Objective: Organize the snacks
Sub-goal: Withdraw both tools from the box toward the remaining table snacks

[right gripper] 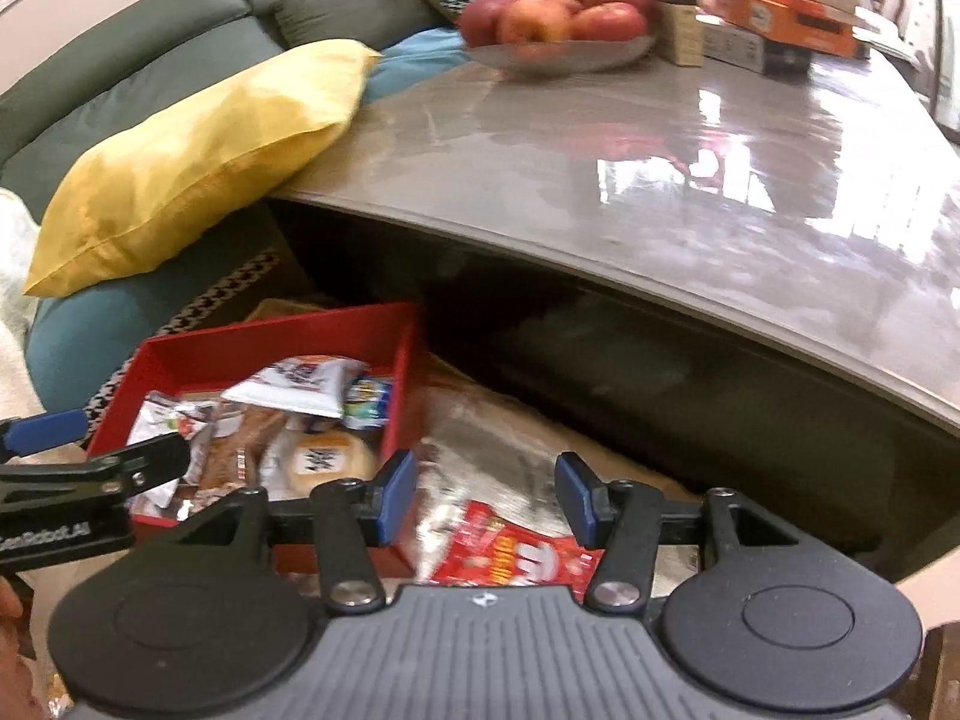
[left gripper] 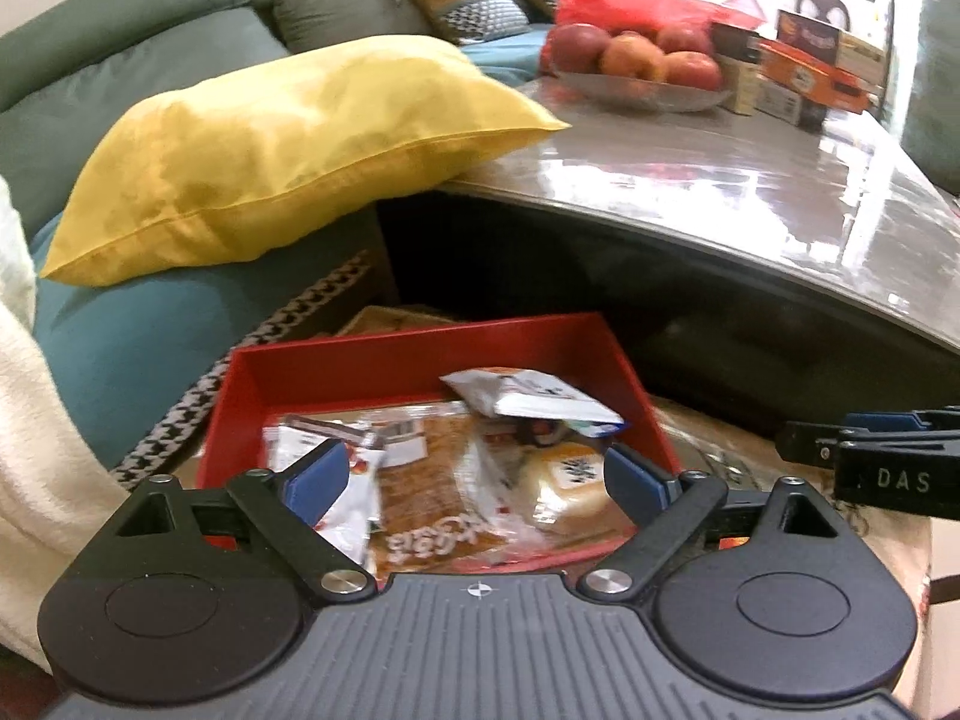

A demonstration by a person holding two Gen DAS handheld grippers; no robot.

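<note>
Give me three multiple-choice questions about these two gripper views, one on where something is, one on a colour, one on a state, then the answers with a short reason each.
1. Where does the red snack packet lie?
A. inside the red box
B. outside the red box, beside it
C. on the grey table

2. What colour is the pillow leaning on the table edge?
A. yellow
B. white
C. purple

3. How is the left gripper?
A. shut on a packet
B. open, holding nothing
C. out of view

Answers:
1 B: it lies on the surface next to the red box, between the right gripper's fingers in the right wrist view.
2 A: its cover is plainly yellow.
3 B: its fingers stand wide apart above the snacks.
</note>
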